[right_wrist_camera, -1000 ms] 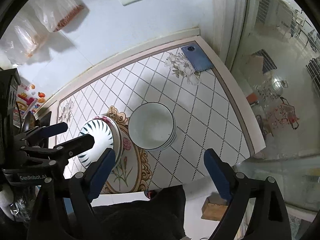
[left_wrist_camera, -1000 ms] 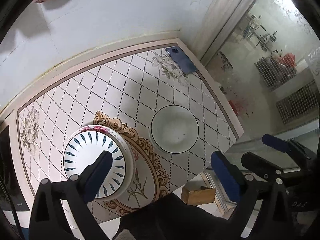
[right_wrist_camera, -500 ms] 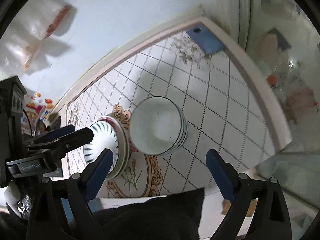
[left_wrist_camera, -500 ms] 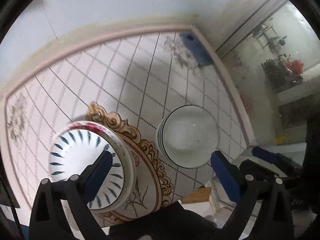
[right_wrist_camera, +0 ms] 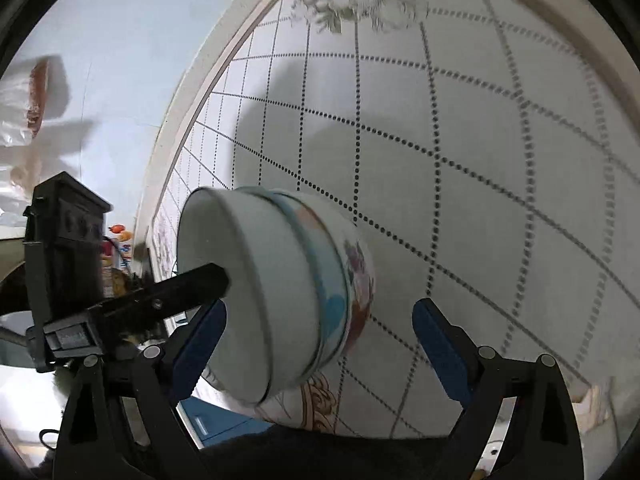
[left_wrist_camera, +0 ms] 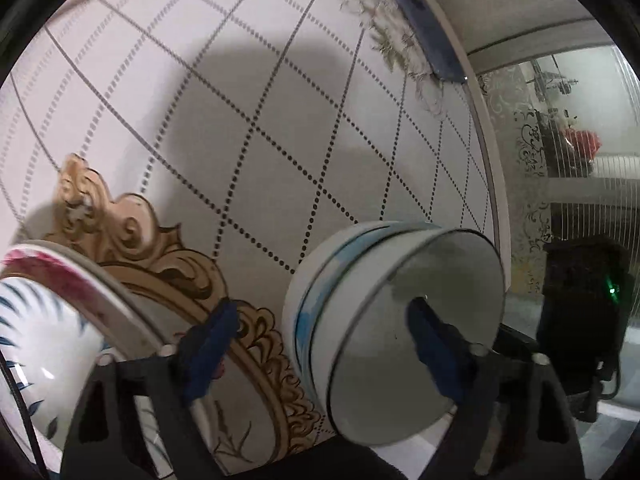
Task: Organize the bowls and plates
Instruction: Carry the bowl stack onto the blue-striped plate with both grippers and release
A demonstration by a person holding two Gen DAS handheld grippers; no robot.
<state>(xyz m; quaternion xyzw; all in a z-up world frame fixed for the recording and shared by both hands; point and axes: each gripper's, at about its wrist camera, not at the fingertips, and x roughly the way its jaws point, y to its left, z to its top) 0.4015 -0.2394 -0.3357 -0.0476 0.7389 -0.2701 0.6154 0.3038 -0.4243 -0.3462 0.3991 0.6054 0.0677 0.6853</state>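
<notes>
Your left gripper (left_wrist_camera: 320, 344) is spread wide over the near rim of the white bowls (left_wrist_camera: 396, 320), one blue pad reaching into the mouth of the top bowl and the other outside the wall on the side toward the plates; neither pad looks pressed against the rim, so I would call this gripper open and not yet holding anything. Your right gripper (right_wrist_camera: 320, 340) is also wide open, one pad just beside the bowl rim and the other well clear over the worktop (right_wrist_camera: 500, 160), gripping nothing. The bowls (right_wrist_camera: 272, 300) appear to be two or three nested together, a blue band and a floral print showing on the outer walls, sitting on the tiled worktop (left_wrist_camera: 280, 120) beside the ornate gold motif. To their left sits the stack of plates (left_wrist_camera: 52, 340), a blue-leaf plate resting on a pink-rimmed one. So the sorting looks largely done: plates are piled with plates, bowls nested with bowls. What seems left is moving or squaring up the bowl stack, and judging by the left pads straddling the rim, that grasp is about to begin. A blue phone (left_wrist_camera: 428, 36) lies at the far corner, well apart from the dishes
</notes>
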